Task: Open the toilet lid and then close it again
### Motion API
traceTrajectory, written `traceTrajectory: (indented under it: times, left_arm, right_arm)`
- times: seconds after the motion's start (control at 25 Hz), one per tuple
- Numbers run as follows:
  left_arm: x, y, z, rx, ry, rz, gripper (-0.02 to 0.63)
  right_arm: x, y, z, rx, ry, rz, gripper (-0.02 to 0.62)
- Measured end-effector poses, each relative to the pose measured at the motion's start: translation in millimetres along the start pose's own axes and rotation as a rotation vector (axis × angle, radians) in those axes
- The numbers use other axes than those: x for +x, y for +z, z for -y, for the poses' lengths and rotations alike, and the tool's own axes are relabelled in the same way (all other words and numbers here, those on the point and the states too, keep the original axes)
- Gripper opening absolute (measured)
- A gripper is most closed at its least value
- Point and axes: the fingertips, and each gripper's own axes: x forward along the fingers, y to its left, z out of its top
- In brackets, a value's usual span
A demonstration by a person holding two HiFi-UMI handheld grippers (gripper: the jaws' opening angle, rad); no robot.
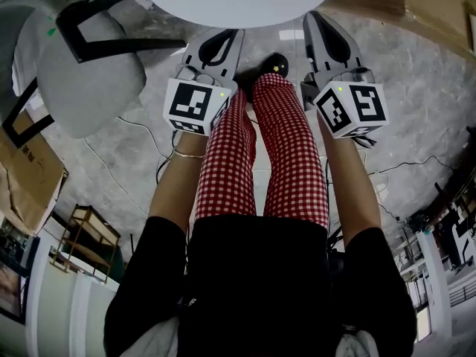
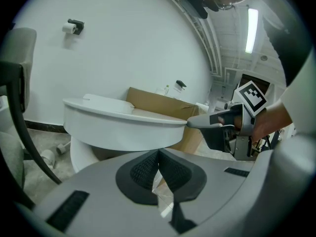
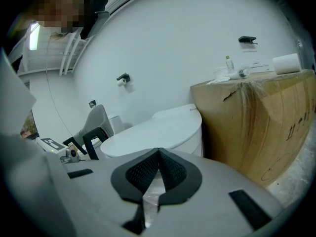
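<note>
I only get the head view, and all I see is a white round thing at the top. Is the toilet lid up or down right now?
Observer: Down. In the left gripper view the toilet lid lies flat and shut.
Operator: Okay! Are my two pinchers grabbing anything?
Observer: No. In their own views, the left gripper and the right gripper each have their jaws together with nothing between them.
</note>
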Motion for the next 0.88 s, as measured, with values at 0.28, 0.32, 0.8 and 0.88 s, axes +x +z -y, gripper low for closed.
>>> traceTrajectory:
  times: [0.28, 0.32, 0.8, 0.88]
  left_arm:
    - [6.2, -10.4, -0.3, -0.001, -0.001, -0.014, 0.003]
    - [7.4, -11.8, -0.4, -0.001, -0.003, -0.017, 0.003]
    - [13.3, -34.4, -9.2, -0.003, -0.003, -0.043, 0.004]
    - [14.5, -37.0, -10.0, -0.006, -0.005, -0.04, 0.003]
  right_arm:
    - [1.7, -9.8, 5.9, 0.009, 0.001, -0.001, 0.02]
    - [2.2, -11.2, 7.0, 0.009, 0.002, -0.004, 0.02]
    - [10.8, -32.5, 10.1, 0.02, -0.003, -0.026, 0.02]
    - [11.9, -35.5, 10.7, 0.022, -0.007, -0.027, 0.02]
